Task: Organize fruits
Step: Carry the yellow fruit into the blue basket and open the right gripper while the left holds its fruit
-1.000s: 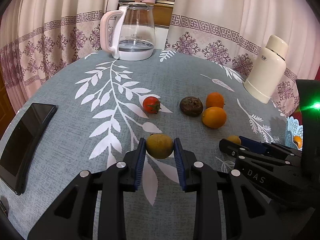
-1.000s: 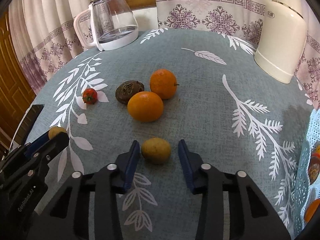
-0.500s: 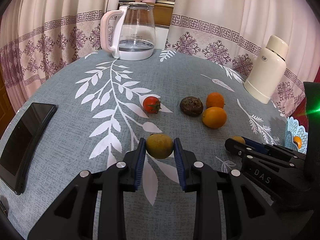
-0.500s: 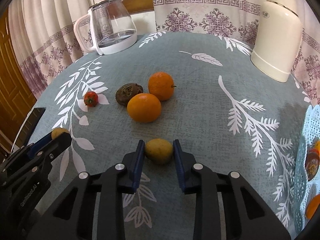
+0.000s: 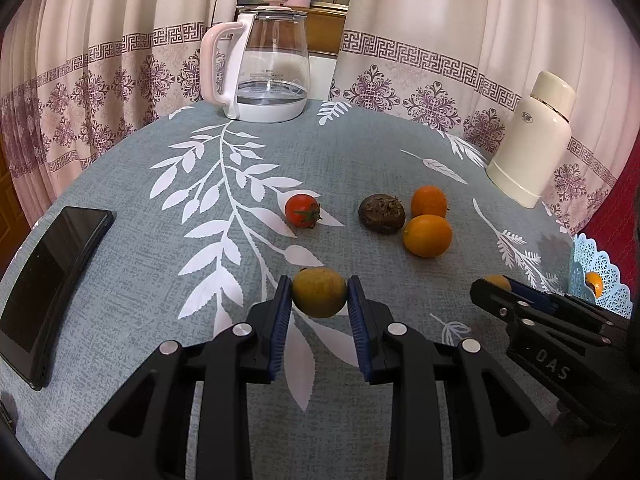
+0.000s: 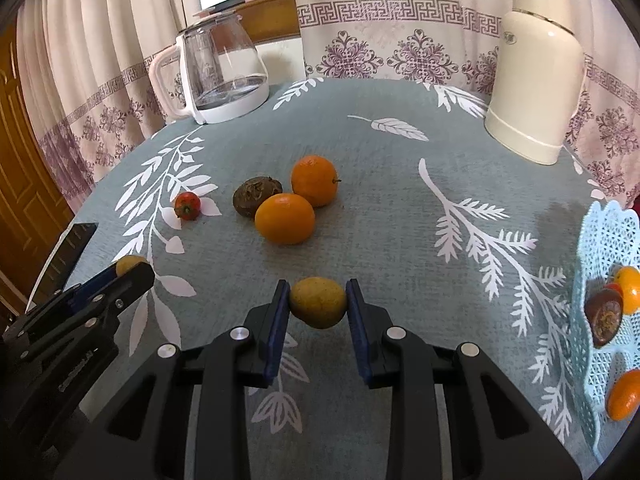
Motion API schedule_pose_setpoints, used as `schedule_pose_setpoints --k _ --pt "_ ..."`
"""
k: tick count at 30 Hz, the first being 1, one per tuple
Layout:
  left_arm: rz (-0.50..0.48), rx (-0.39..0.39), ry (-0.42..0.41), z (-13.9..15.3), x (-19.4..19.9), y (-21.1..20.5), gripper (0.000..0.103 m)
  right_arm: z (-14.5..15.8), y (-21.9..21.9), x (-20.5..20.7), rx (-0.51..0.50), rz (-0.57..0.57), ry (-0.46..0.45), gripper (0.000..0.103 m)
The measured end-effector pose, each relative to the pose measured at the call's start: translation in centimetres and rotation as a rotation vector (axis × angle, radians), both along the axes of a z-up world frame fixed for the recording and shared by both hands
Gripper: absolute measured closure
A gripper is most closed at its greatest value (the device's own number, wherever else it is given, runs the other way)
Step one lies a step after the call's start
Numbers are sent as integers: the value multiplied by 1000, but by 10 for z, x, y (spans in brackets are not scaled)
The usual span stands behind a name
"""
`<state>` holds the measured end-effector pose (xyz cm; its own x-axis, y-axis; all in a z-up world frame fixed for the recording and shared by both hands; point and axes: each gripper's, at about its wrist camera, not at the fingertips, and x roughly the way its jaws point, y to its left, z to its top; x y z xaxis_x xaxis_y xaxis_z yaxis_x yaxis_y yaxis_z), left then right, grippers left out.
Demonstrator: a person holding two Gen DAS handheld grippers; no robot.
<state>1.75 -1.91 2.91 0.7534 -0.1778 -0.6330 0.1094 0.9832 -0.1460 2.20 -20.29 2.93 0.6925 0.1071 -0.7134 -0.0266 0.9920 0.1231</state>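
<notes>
My left gripper (image 5: 319, 294) is shut on a yellow-green fruit (image 5: 319, 292), its blue pads pressed to both sides. My right gripper (image 6: 317, 300) is shut on a second yellow-green fruit (image 6: 318, 302), held just off the cloth. Each gripper shows at the edge of the other's view, the right gripper (image 5: 490, 286) at the right and the left gripper (image 6: 130, 268) at the left. On the cloth beyond lie a small tomato (image 5: 302, 210), a dark wrinkled fruit (image 5: 381, 214) and two oranges (image 5: 427, 236) (image 5: 428, 201). A light blue lace basket (image 6: 608, 240) at the right holds several fruits.
A glass kettle (image 5: 266, 68) stands at the back of the round table (image 5: 360, 152). A cream thermos (image 5: 534, 140) stands at the back right. A black phone (image 5: 48, 280) lies near the left edge. Curtains hang close behind the table.
The right gripper's jaws closed onto the yellow-green fruit and lifted it slightly. The left gripper kept its grip and stayed still.
</notes>
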Motion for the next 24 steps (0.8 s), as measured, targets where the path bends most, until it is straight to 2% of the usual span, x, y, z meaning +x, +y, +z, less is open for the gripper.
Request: schedule_pose_setpoints --k 24 --pt "-3 1 -4 3 0 -2 74 36 -39 -47 52 -125 -103 74"
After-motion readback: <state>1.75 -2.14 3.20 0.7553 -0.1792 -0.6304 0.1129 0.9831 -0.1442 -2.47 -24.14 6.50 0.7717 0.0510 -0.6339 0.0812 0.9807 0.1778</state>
